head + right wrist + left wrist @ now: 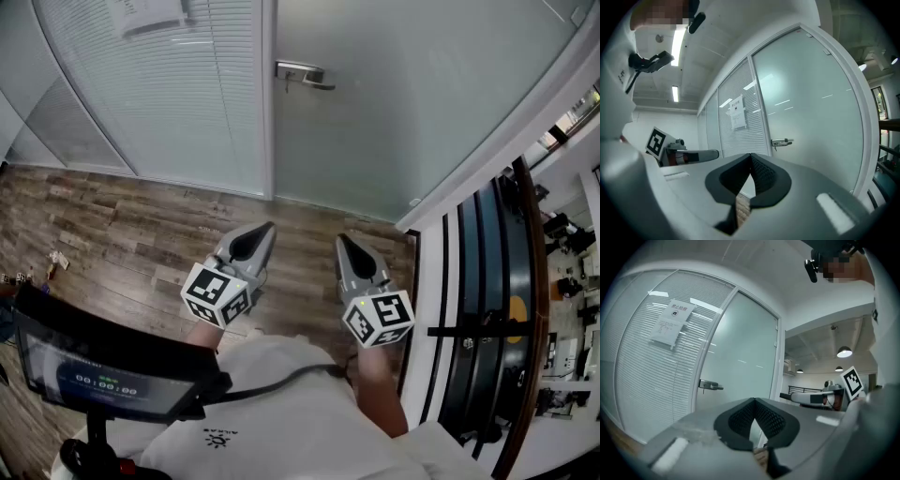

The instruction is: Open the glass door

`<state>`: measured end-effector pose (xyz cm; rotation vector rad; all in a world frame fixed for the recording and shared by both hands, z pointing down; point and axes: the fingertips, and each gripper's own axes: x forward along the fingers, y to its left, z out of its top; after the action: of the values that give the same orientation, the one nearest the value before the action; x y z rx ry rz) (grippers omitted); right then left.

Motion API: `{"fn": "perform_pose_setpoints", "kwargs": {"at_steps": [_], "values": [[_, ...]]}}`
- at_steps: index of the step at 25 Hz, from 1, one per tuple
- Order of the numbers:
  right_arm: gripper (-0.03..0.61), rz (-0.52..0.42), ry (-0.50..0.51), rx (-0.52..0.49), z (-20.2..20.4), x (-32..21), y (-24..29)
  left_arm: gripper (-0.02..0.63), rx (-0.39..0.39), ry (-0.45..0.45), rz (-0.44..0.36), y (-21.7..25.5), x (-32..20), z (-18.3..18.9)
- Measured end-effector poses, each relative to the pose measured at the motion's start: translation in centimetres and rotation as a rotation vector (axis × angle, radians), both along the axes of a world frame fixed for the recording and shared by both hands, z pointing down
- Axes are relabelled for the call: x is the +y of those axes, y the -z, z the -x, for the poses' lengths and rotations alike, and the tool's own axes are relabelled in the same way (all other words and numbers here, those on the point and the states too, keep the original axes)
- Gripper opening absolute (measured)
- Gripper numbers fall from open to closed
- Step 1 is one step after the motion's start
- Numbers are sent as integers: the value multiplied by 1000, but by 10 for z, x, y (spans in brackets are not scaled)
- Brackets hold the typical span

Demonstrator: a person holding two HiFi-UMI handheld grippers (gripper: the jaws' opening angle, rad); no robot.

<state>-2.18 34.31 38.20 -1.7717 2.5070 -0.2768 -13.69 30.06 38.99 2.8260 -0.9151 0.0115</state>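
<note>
Frosted glass door (403, 103) is shut, straight ahead of both grippers and well apart from them. Its metal lever handle (302, 72) sits at the door's left edge, next to the white frame post.
Left of the post: curved glass partition with closed blinds (178, 94), and a paper notice (150, 14) stuck high on it.
Floor is grey-brown wood plank (122, 234), with a few small scraps (56, 260) at far left.
Right side: white wall edge, then a black-panelled railing with a wooden handrail (527, 281); open office beyond it, round ceiling lamps (844, 351) lit.
Left gripper (267, 227): jaws together, nothing between them.
Right gripper (340, 240): jaws together, nothing held.
Both are held level, side by side, aimed at the door.
Dark screen on a stand (94, 375) sits low left, near the person.
</note>
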Motion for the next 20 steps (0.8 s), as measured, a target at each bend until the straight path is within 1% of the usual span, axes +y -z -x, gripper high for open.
{"fn": "perform_pose_setpoints", "kwargs": {"at_steps": [6,16,20], "values": [[8,4,4,33,-3,-5,0,5,3,10,-6,2,-6,1],[9,-1,-1,35,-8,-21,5,3,-4,42,-5,2,-18,-1],[9,10,10,25,-36,-3,-9,3,-10,41,-10,-6,-1,-30]]}}
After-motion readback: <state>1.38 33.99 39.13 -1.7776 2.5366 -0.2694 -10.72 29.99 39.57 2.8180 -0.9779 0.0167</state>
